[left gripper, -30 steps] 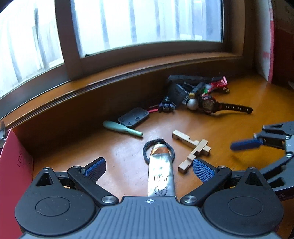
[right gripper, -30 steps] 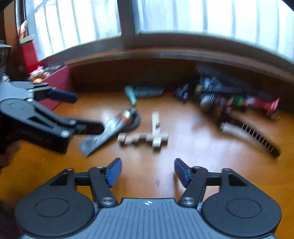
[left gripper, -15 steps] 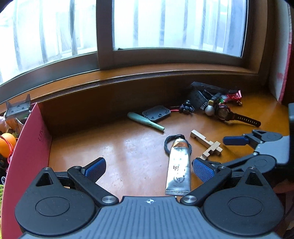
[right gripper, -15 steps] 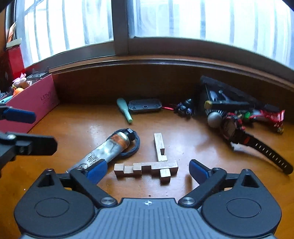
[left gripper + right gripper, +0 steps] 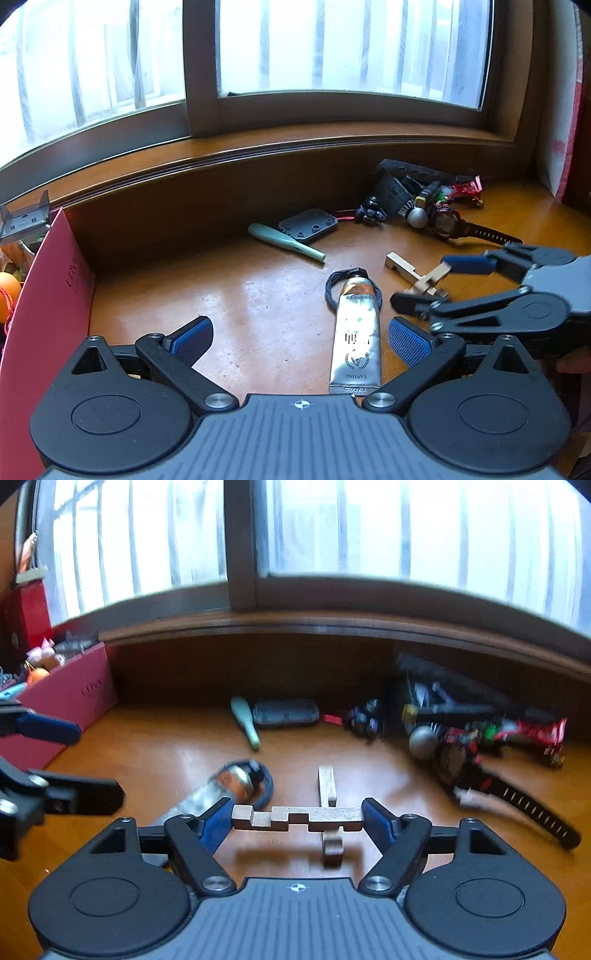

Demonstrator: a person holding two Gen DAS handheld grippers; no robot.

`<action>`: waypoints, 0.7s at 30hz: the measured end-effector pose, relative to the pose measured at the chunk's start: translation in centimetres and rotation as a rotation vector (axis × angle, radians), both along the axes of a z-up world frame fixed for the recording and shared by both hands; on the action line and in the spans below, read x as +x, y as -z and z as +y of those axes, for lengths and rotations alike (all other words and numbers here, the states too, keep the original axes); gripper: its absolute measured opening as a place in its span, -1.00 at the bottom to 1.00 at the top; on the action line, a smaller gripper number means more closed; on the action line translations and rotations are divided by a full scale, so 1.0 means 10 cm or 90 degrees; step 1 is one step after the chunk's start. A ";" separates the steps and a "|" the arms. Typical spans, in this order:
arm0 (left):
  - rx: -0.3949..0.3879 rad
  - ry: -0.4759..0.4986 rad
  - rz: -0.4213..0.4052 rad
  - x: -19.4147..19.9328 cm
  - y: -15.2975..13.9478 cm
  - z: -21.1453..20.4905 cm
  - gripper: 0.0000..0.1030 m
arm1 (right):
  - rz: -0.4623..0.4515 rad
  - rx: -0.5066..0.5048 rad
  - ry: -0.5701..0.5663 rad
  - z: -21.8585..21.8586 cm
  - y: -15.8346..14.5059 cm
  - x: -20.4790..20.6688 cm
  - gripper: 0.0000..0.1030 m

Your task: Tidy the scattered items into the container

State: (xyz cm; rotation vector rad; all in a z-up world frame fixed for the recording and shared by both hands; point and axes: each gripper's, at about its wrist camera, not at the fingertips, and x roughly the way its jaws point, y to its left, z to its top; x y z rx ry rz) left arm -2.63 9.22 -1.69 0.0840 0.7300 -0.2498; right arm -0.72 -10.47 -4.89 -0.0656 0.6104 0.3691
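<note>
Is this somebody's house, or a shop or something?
Probably a home: a wooden ledge runs under a barred window, strewn with household odds and ends like a wristwatch and a squeezed tube.

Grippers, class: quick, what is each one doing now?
Left gripper: open, holding nothing.
Right gripper: closing around the wooden puzzle piece.
</note>
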 end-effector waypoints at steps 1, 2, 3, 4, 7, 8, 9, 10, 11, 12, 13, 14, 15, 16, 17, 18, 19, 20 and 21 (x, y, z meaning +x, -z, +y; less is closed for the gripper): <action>0.000 0.001 0.000 0.00 0.00 -0.01 0.98 | -0.009 -0.001 -0.001 -0.01 -0.04 -0.03 0.49; 0.001 0.003 -0.001 0.01 0.00 -0.02 0.98 | -0.016 -0.003 -0.002 -0.02 -0.07 -0.06 0.49; 0.004 0.007 -0.003 0.01 0.00 -0.04 0.98 | -0.020 -0.006 -0.002 -0.04 -0.10 -0.10 0.49; 0.009 0.015 -0.006 0.01 0.00 -0.07 0.98 | -0.017 -0.009 -0.001 -0.07 -0.12 -0.13 0.49; 0.028 0.063 -0.015 0.06 0.02 -0.21 0.98 | 0.011 -0.031 0.016 -0.22 -0.09 -0.22 0.49; 0.036 0.090 -0.021 0.09 0.03 -0.29 0.98 | 0.023 -0.037 0.024 -0.28 -0.06 -0.25 0.49; 0.044 0.118 -0.026 0.12 0.04 -0.36 0.98 | 0.036 -0.039 0.032 -0.35 -0.03 -0.28 0.49; 0.052 0.145 -0.031 0.15 0.04 -0.43 0.98 | 0.046 -0.039 0.041 -0.42 0.00 -0.32 0.49; 0.056 0.177 -0.036 0.20 0.06 -0.50 0.98 | 0.055 -0.037 0.050 -0.47 0.02 -0.35 0.49; 0.059 0.211 -0.041 0.25 0.07 -0.58 0.98 | 0.064 -0.033 0.059 -0.52 0.04 -0.39 0.49; 0.059 0.247 -0.042 0.31 0.09 -0.66 0.98 | 0.071 -0.030 0.067 -0.58 0.06 -0.42 0.49; 0.057 0.277 -0.041 0.38 0.12 -0.74 0.98 | 0.075 -0.027 0.077 -0.62 0.08 -0.45 0.49; 0.058 0.301 -0.038 0.43 0.15 -0.82 0.98 | 0.076 -0.023 0.087 -0.66 0.10 -0.48 0.49; 0.060 0.322 -0.034 0.49 0.18 -0.89 0.98 | 0.077 -0.019 0.097 -0.70 0.12 -0.51 0.50; 0.068 0.341 -0.032 0.55 0.22 -0.96 0.98 | 0.076 -0.015 0.105 -0.73 0.13 -0.54 0.50; 0.080 0.359 -0.032 0.60 0.26 -1.03 0.97 | 0.073 -0.013 0.110 -0.75 0.13 -0.57 0.50; 0.090 0.372 -0.032 0.63 0.29 -1.09 0.97 | 0.070 -0.012 0.113 -0.77 0.14 -0.59 0.50; 0.102 0.383 -0.029 0.66 0.33 -1.13 0.97 | 0.067 -0.010 0.115 -0.79 0.14 -0.61 0.50; 0.115 0.394 -0.025 0.70 0.36 -1.17 0.97 | 0.064 -0.008 0.118 -0.80 0.15 -0.63 0.51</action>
